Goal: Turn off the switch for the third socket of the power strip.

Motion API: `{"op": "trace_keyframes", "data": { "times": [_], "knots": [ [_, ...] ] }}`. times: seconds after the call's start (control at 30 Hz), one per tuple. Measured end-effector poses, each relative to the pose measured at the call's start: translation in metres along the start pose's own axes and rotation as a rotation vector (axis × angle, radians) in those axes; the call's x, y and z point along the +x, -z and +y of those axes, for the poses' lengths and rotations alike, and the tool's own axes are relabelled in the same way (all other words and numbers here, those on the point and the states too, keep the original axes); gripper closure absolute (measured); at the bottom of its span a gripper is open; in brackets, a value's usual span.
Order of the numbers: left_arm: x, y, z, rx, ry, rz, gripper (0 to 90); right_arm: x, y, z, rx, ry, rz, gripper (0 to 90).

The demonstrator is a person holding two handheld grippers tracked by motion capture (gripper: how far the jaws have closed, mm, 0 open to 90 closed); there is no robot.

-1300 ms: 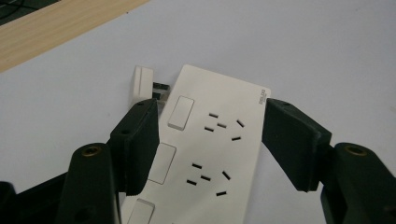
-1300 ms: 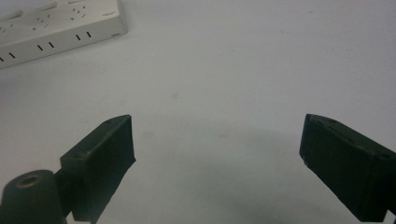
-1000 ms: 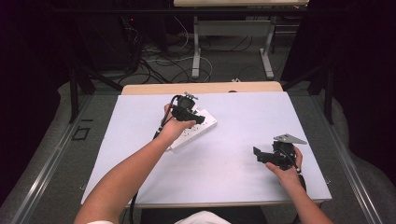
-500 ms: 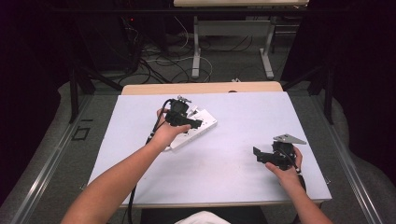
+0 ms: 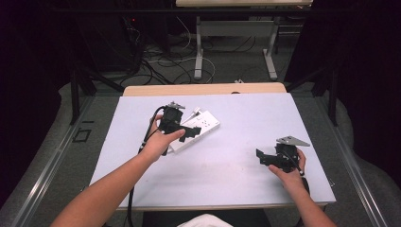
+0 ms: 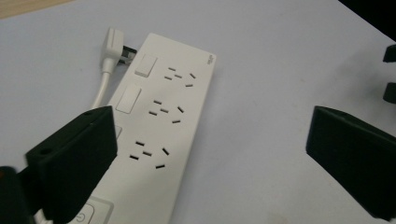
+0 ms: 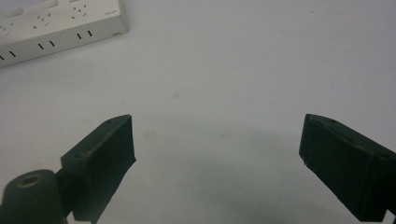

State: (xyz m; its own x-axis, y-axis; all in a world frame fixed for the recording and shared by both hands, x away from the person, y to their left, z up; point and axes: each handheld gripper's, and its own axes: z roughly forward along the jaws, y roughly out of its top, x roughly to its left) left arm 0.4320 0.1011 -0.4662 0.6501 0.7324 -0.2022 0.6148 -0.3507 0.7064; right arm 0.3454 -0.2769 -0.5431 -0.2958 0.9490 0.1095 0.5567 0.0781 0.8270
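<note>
Dim room, grey floor [image 5: 56, 156], tangled cables [image 5: 161, 61], white desk legs [image 5: 198, 52] beyond.

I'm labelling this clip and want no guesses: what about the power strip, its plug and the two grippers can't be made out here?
- Power strip: left gripper view, near end cut off by the bottom edge and hidden behind the left gripper, jaws just opened.
- Plug: whether its prongs are seated is too small to tell.
- Strip in the right gripper view: cut off by the top edge.
- Right gripper: open; the high view hides its jaws' gap.
</note>
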Motion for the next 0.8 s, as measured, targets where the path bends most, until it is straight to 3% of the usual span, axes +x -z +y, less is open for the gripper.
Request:
{"op": "trace_keyframes", "data": {
  "times": [0.4, 0.6, 0.77, 0.8],
  "knots": [
    [-0.008, 0.017, -0.027, -0.015, -0.014, -0.046, 0.5, 0.000, 0.000, 0.000, 0.001, -0.004, -0.003, 9.7],
    [-0.005, 0.027, -0.046, -0.020, -0.044, -0.014, 0.5, 0.001, 0.000, -0.001, 0.006, -0.008, -0.002, 9.8],
    [0.001, 0.033, -0.061, -0.032, -0.021, 0.003, 0.5, 0.001, 0.000, -0.001, 0.007, -0.001, -0.002, 9.8],
    [0.002, 0.034, -0.064, -0.032, -0.001, 0.002, 0.5, 0.001, 0.000, -0.001, 0.008, -0.002, -0.002, 9.9]
  ]
}}
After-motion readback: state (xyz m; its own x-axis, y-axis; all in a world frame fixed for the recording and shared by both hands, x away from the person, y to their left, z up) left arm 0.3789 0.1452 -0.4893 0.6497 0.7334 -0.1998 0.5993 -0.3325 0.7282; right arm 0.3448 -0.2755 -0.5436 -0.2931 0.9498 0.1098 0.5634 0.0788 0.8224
